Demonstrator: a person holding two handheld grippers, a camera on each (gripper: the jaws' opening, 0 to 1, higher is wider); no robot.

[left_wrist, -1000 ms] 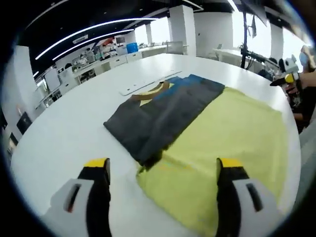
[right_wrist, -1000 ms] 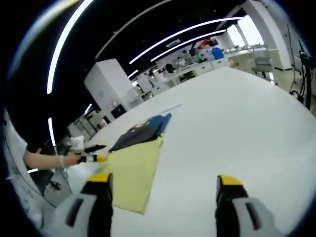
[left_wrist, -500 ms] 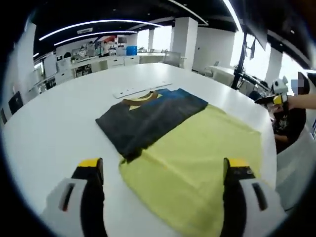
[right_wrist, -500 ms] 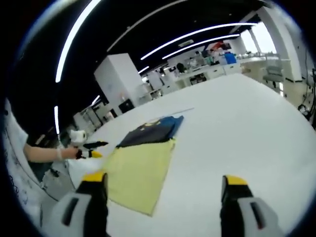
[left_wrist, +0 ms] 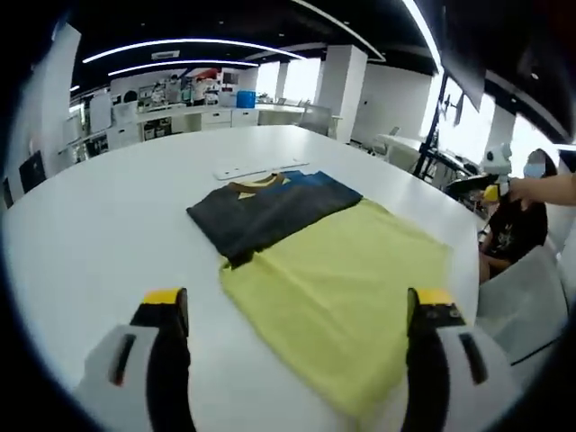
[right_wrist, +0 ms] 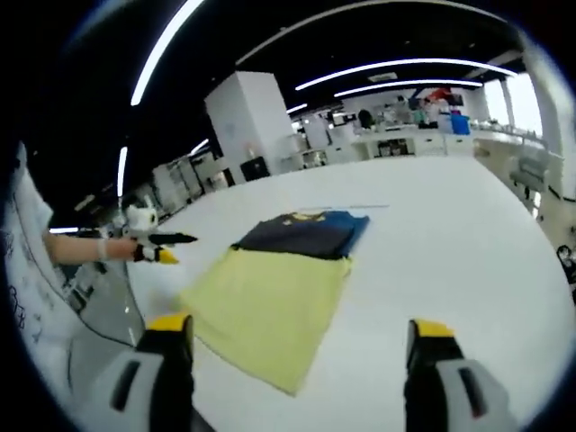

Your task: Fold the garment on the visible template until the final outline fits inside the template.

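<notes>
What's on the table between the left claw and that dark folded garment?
In the left gripper view, bare white table and part of the yellow sheet lie between the left claw and the garment.

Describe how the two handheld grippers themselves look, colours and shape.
The left gripper and the right gripper look alike: two black jaws with yellow tips, rising from pale grey housings with dark slots. Seen from the other view, each has a white body with a black front and a yellow tip.
</notes>
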